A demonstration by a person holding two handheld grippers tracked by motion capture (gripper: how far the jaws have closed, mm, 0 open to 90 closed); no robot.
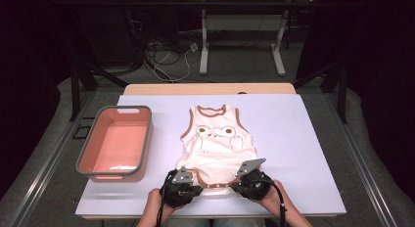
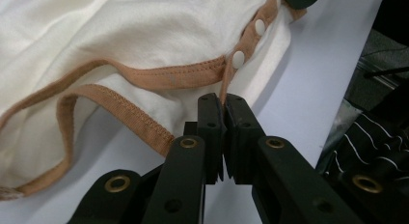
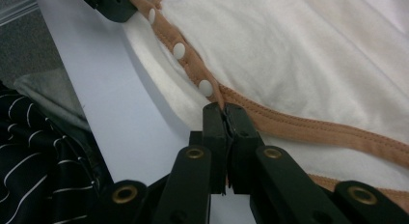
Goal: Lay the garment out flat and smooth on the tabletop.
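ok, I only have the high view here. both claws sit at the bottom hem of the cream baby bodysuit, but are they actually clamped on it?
Observer: Yes. In the left gripper view the left claw is shut on the brown trim of the cream baby bodysuit, just below a white snap button.
Operator: And the right one?
Observer: The right claw is shut on that trim too, just below another white snap.
Operator: Is the hem flat on the white table?
Observer: Not all of it. In the left gripper view the brown leg-opening edge curls up in a loose fold off the white table.
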